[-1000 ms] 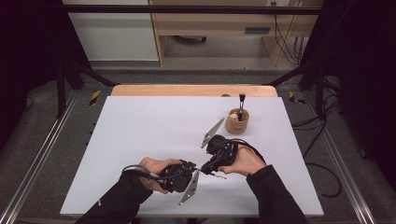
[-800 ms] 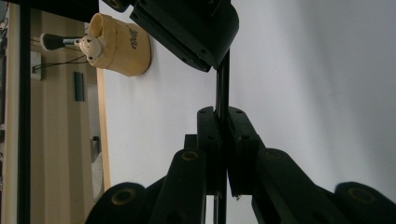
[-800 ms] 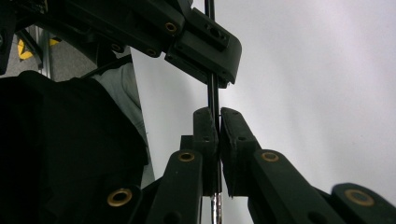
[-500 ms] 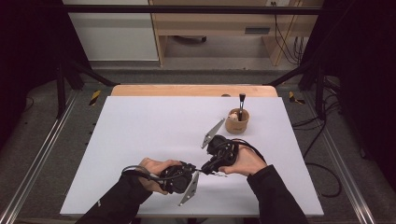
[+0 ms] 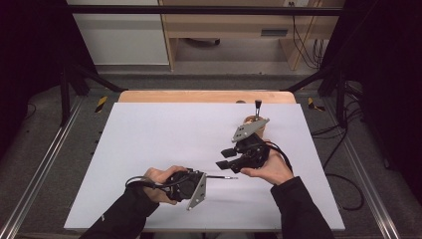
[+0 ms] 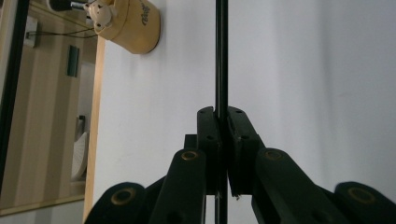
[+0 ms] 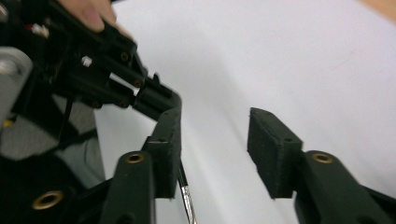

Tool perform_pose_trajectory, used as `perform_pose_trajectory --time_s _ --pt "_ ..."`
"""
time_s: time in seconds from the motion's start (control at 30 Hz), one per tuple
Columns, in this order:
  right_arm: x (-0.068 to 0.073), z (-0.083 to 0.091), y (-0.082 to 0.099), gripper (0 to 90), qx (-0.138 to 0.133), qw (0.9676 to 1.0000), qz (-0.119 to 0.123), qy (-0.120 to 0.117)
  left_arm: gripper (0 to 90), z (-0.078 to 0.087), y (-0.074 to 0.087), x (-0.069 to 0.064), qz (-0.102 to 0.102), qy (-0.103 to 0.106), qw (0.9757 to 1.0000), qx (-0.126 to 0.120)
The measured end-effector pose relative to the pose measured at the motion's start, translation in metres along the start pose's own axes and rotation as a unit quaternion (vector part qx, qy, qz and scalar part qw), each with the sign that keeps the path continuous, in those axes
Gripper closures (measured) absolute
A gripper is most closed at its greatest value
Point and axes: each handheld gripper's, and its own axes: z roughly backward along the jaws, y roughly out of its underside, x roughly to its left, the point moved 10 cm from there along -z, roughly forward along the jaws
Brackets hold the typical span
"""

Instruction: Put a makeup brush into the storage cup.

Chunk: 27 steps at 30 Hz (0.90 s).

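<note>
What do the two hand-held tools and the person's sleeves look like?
Both tools are black with two flat, blocky jaws joined by brass-coloured pivot pins. The left tool and the right tool each carry a grey three-cornered plate on top. A black cable trails from each. The person wears dark long sleeves.

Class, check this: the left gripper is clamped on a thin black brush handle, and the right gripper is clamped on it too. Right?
Not quite. The left gripper is clamped on the thin black brush handle, but the right gripper has just been opening; the right gripper view shows its jaws apart, nothing pressed between them.
</note>
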Motion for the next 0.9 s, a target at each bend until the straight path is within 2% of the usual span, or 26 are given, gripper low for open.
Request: perform_pose_trajectory --time_s 0.07,0.17,0.23,0.43,0.53,0.63,0.67,0.7,0.77,0.83,0.9 --pt "-0.003 0.004 -0.001 51.4 -0.013 0.9998 -0.006 0.011 84.2 0.000 0.001 0.001 0.012 0.001 0.9999 -0.002" --pt "-0.007 0.010 -0.002 44.0 -0.034 0.9989 -0.012 0.029 84.3 0.001 0.002 0.002 0.036 0.001 0.9993 -0.009" --pt "-0.009 0.013 -0.003 38.8 -0.052 0.9976 -0.015 0.042 84.2 0.001 0.002 0.002 0.053 0.000 0.9984 -0.019" --pt "-0.016 0.019 0.000 32.7 -0.074 0.9945 -0.025 0.070 84.2 0.000 0.008 0.003 0.095 -0.002 0.9952 -0.025" --pt "-0.018 0.021 0.001 26.5 -0.086 0.9928 -0.032 0.077 84.2 -0.002 0.010 0.003 0.124 -0.003 0.9918 -0.032" --pt "-0.020 0.023 0.001 23.1 -0.100 0.9904 -0.042 0.086 84.2 -0.001 0.012 0.004 0.156 -0.004 0.9870 -0.040" --pt "-0.021 0.024 0.002 21.6 -0.105 0.9894 -0.049 0.087 84.2 -0.001 0.013 0.004 0.168 -0.006 0.9848 -0.044" --pt "-0.021 0.024 0.003 19.7 -0.110 0.9885 -0.055 0.088 84.2 -0.001 0.014 0.005 0.174 -0.006 0.9836 -0.045" --pt "-0.022 0.024 0.004 18.1 -0.115 0.9873 -0.059 0.092 84.2 -0.001 0.017 0.006 0.196 -0.009 0.9793 -0.050" --pt "-0.021 0.025 0.005 17.2 -0.120 0.9864 -0.062 0.094 84.2 -0.001 0.019 0.007 0.209 -0.010 0.9765 -0.053" --pt "-0.021 0.027 0.005 16.8 -0.126 0.9853 -0.063 0.096 84.2 -0.001 0.020 0.007 0.226 -0.010 0.9724 -0.058"
